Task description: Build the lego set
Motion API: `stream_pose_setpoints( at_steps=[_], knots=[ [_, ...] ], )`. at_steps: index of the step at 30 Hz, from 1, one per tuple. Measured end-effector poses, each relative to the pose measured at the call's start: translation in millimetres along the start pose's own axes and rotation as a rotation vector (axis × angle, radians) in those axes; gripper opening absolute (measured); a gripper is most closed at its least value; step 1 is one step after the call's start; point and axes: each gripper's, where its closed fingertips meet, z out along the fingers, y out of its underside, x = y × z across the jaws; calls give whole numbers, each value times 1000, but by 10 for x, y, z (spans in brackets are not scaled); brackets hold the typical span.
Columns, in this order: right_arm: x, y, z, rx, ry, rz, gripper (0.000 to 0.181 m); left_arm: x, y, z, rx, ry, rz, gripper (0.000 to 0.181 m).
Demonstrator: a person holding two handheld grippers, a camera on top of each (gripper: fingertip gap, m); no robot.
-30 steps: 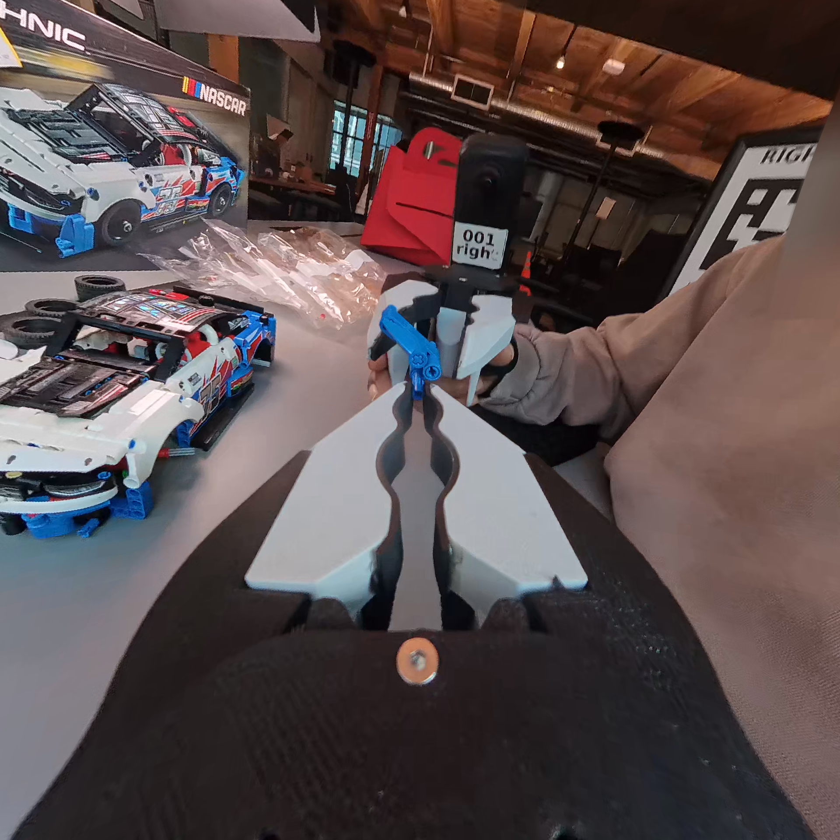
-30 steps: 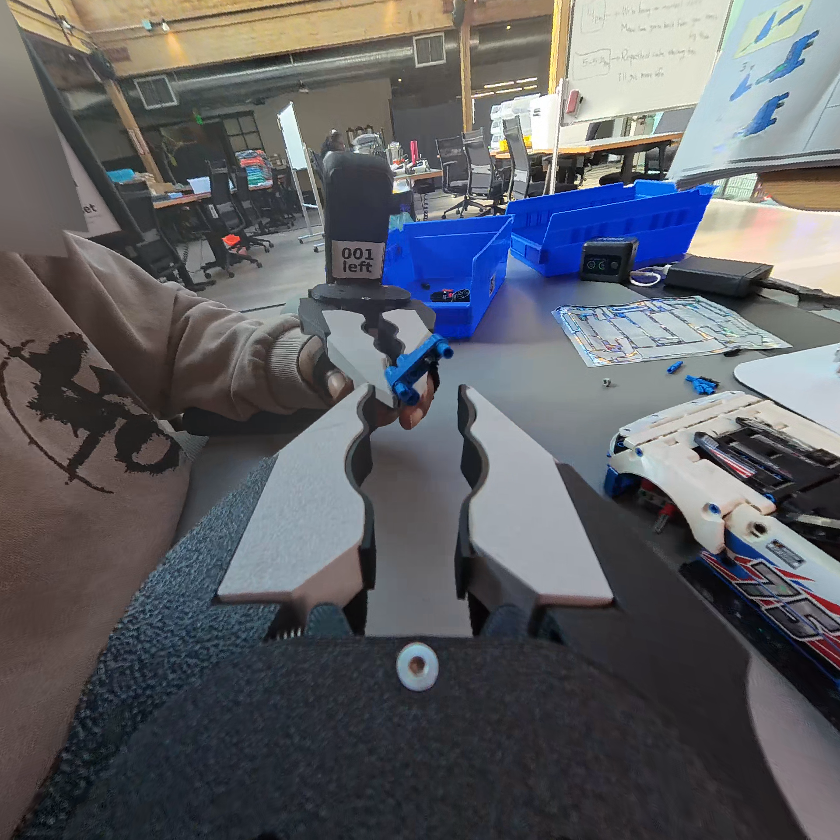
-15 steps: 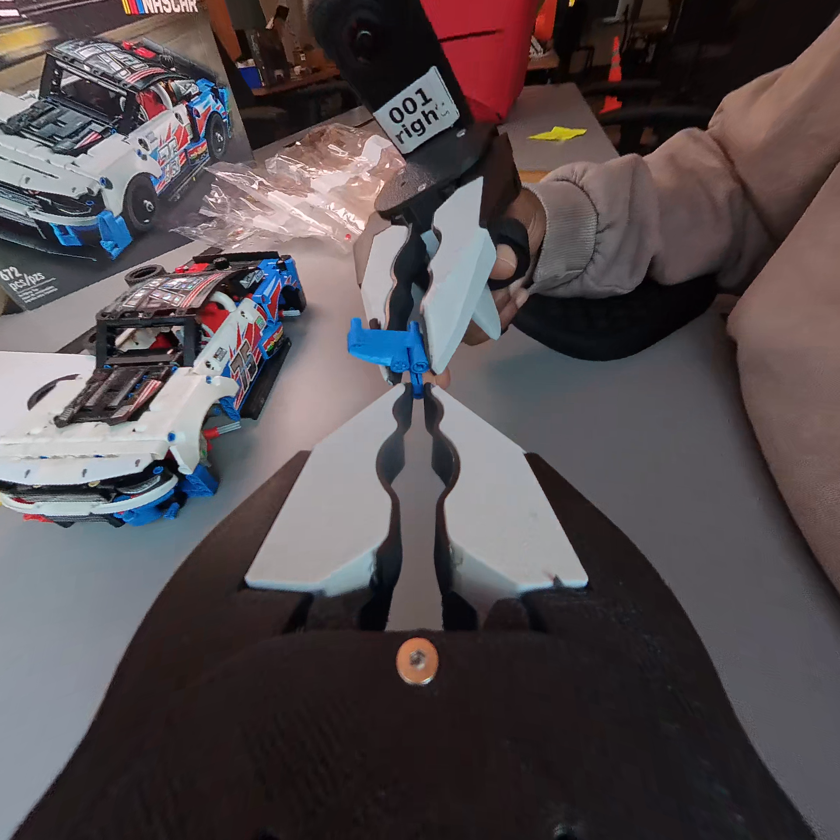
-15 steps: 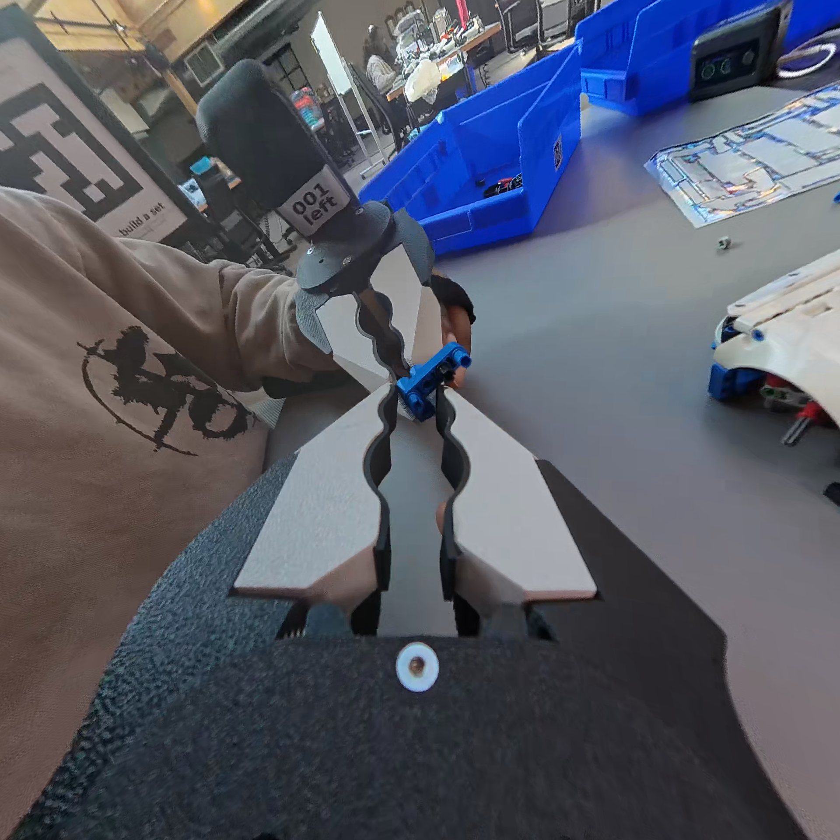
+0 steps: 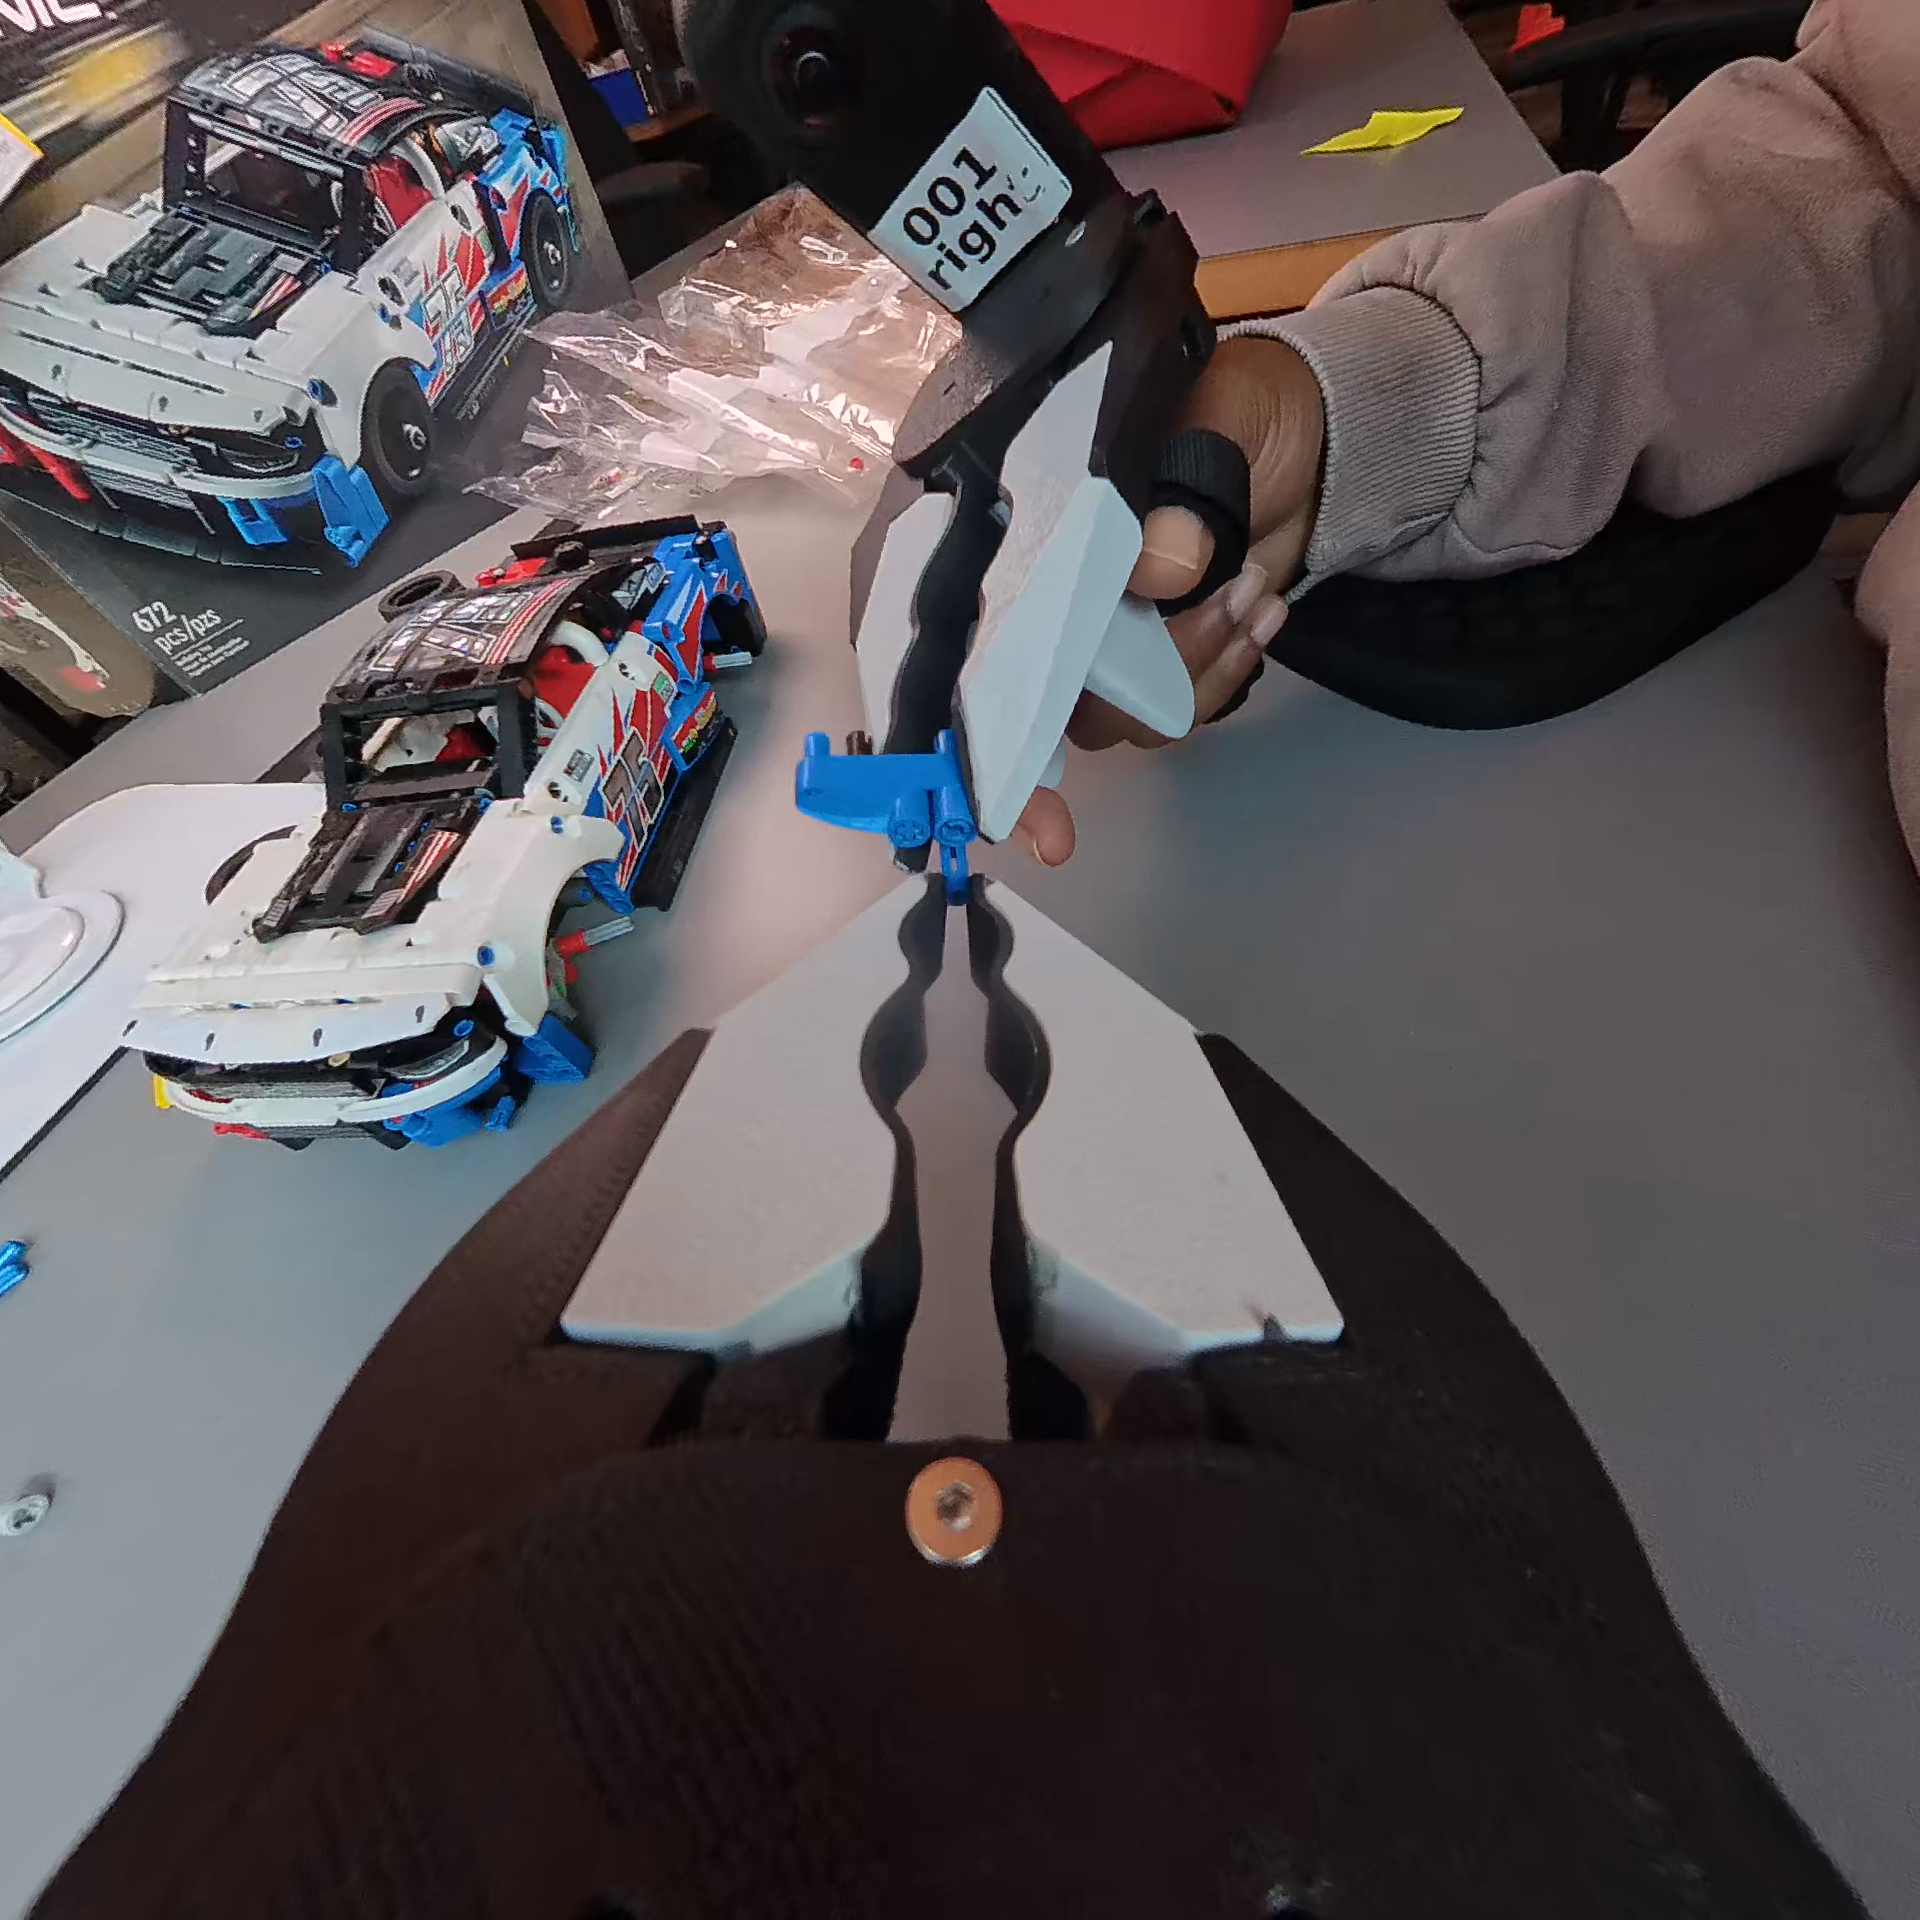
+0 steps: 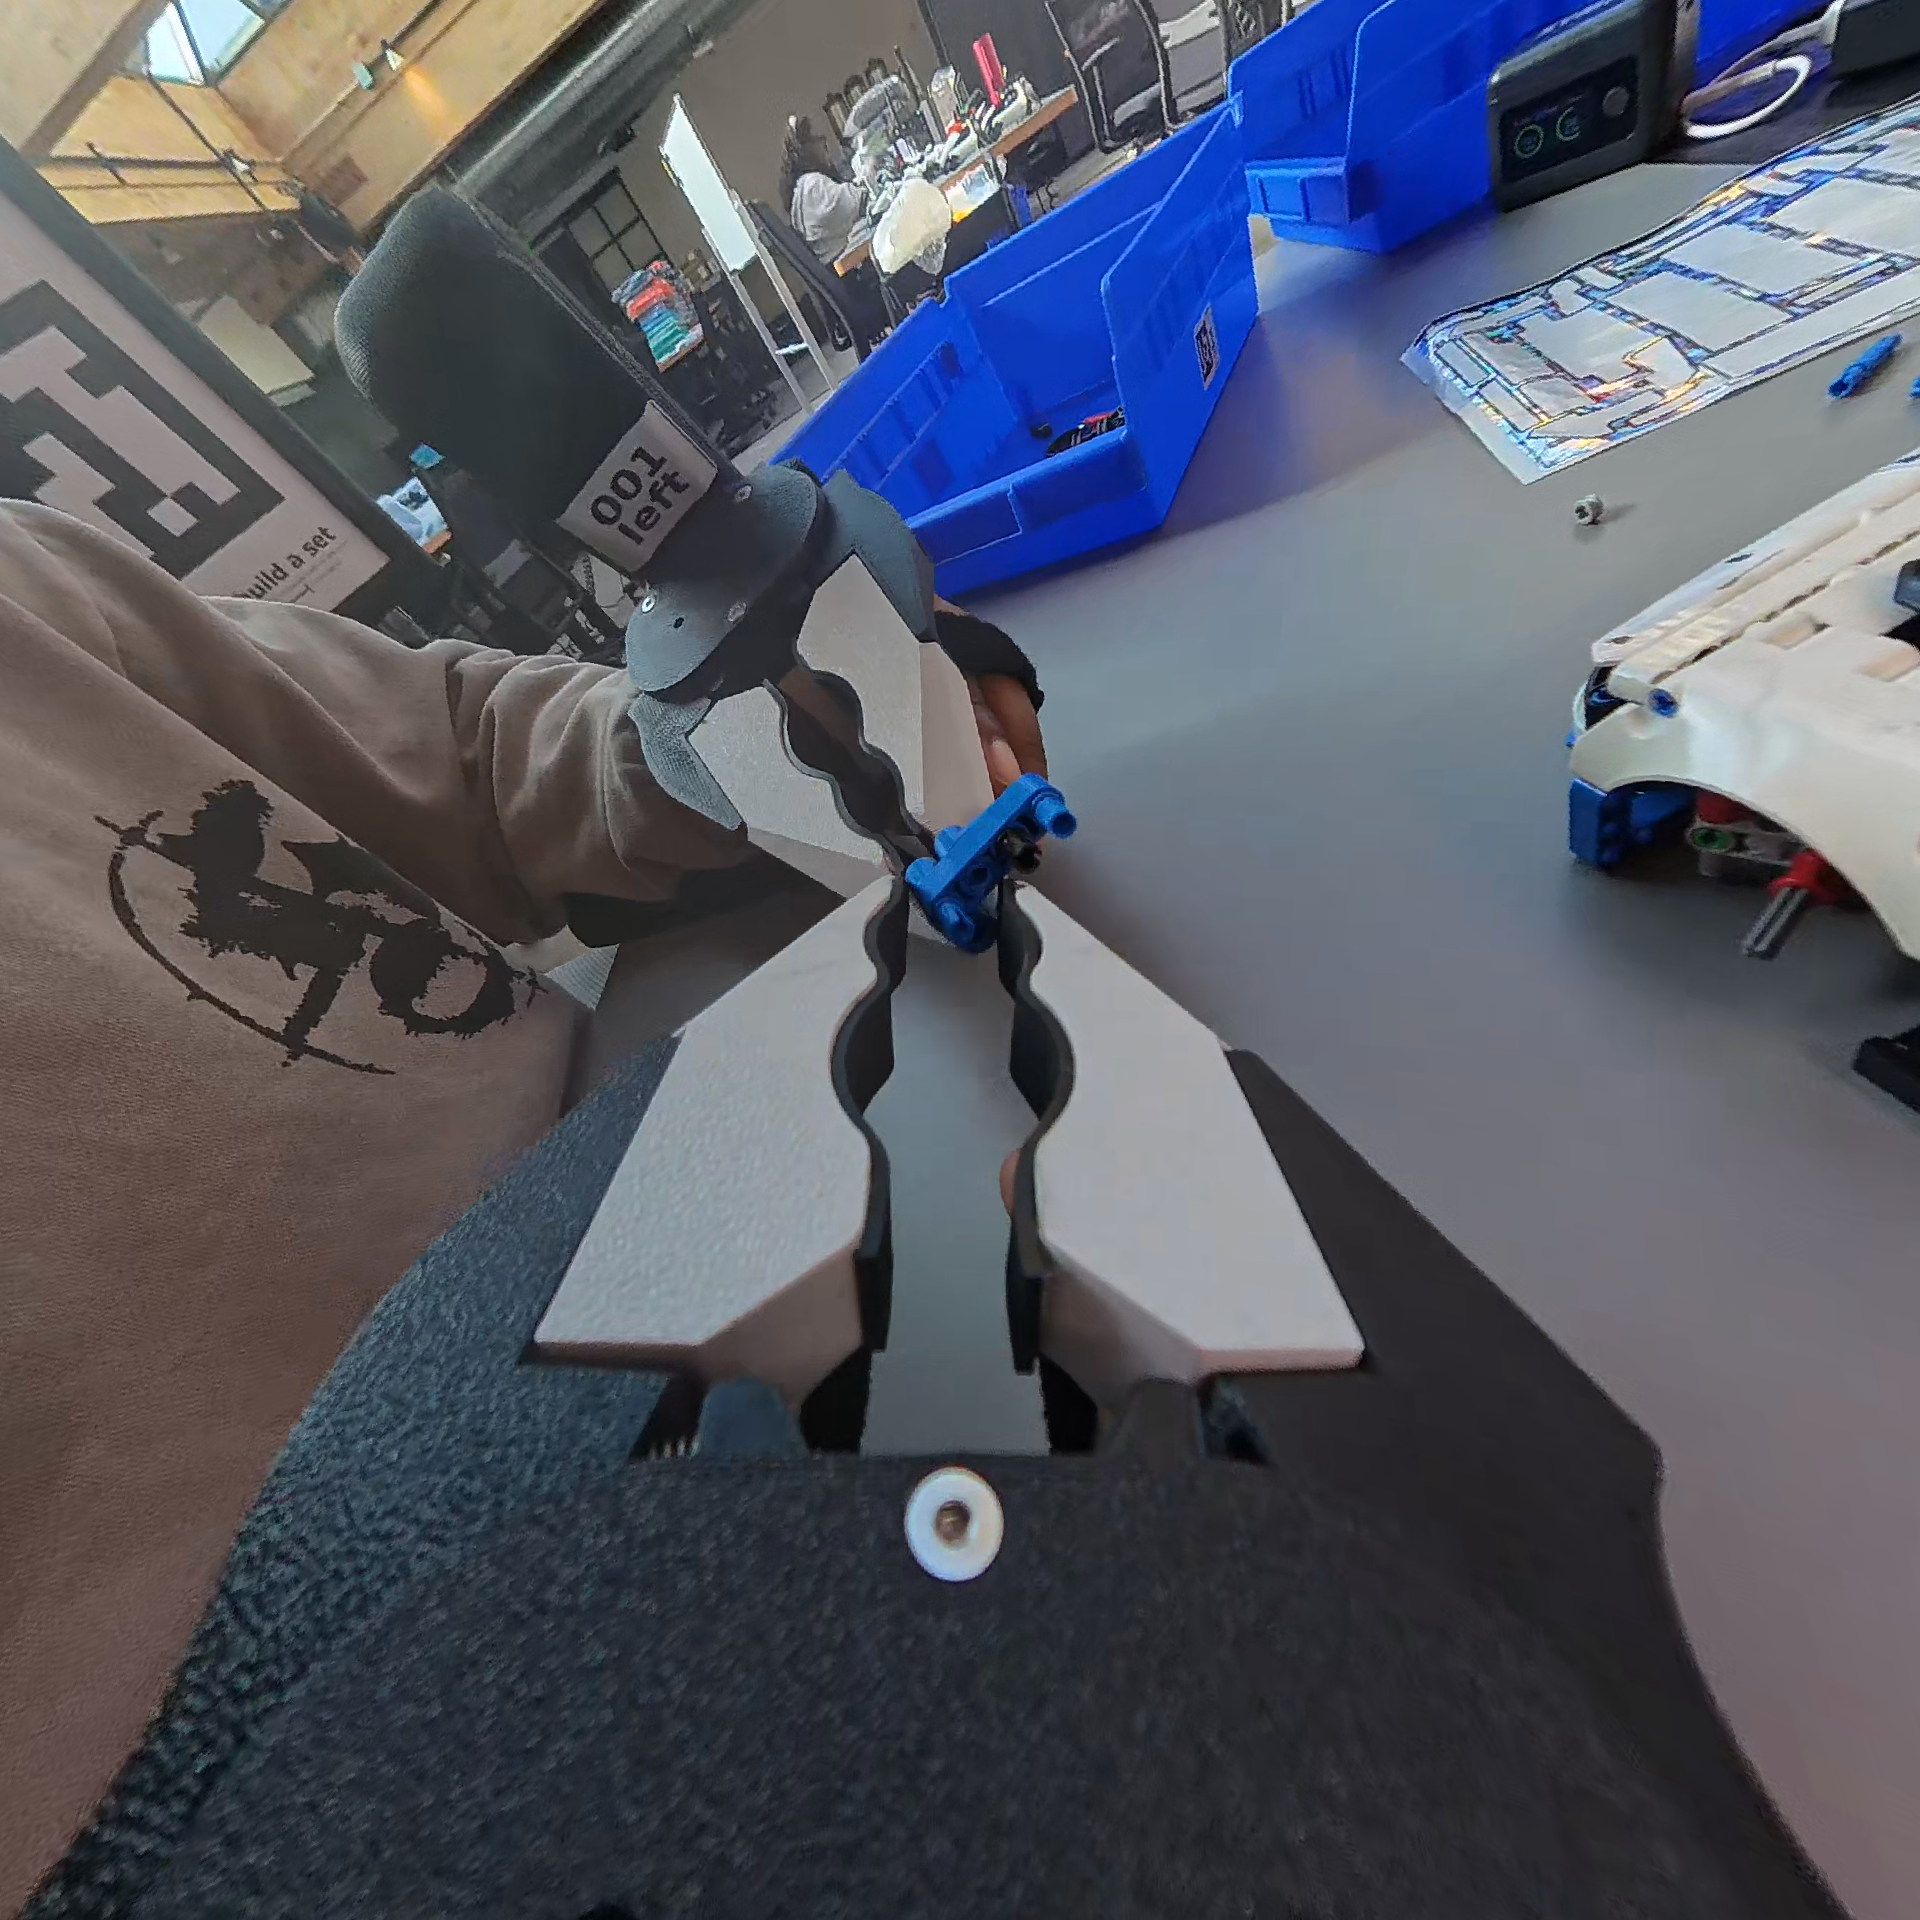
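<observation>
Since a second ago both tools have dropped from chest height toward the tabletop, and the right tool, which was spread apart, has come together on the blue piece. The left tool kept its pinch throughout.

The blue piece is a small flat Technic part with pin holes and a blue pin sticking out of its underside. It hangs in the air just right of the partly built car, above bare tabletop.

Left tool: jaws nearly together at the tips, clamped on that pin. Right tool, seen in its own view: tips clamped on the body of the same blue piece, jaws a bit wider than the left's.

Step in hand looks like seating the pin into the piece, or a handover between the tools; I cannot tell which. Next move likely calls for pushing straight along the pin axis while the right tool braces, then one tool letting go. The sub-part probably goes onto the car afterwards.

Farther from the car: the set box and empty plastic bags behind it, blue bins and a sticker sheet beyond its front.
</observation>
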Motion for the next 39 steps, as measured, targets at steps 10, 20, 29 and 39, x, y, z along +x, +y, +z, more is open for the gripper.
stream_pose_setpoints(
  at_steps=[10, 20, 29, 39],
  knots=[
    [2, 13, -14, -13, 3, -91, 11, -23, 31, 10, 7, 22, -61, 2],
    [48, 29, -20, -47, 139, -386, 11, -124, -194, -101, 188, 221, -615, 40],
    [-48, 91, 63, -74, 176, -583, 11, 79, -132, -19, 109, 287, -603, 29],
    [19, 195, 89, -117, 212, -676, 14, 27, -16, -29, 55, 276, -622, 17]
  ],
)
